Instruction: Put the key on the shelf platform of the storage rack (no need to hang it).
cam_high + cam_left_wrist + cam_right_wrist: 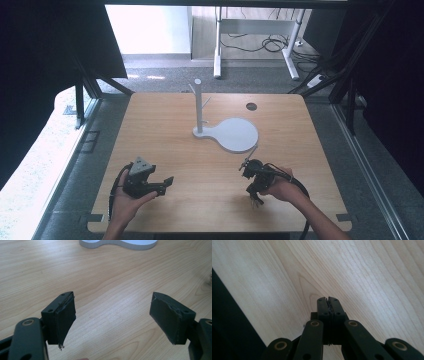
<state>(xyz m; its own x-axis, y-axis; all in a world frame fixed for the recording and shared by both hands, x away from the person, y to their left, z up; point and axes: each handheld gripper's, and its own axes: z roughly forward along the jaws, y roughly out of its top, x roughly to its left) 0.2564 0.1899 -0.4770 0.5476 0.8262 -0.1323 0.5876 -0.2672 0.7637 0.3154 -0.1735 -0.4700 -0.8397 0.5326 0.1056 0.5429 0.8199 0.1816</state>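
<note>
So the person's got a black two-jaw left gripper (167, 182) hovering low over the light wooden table (200, 200), jaws spread wide with nothing between them, just bare wood grain. The black right gripper (328, 300) is pinched all the way closed, pads pressed flat against each other, gripping nothing. It's angled down toward the table near its front edge.

The nearest thing is a white stand with a flat round base and an upright post with pegs (235, 134). It sits ahead of both grippers, a bit closer to the right one, but neither touches it. From the left gripper's camera, its white base edge (120, 243) is just ahead of the open jaws.
</note>
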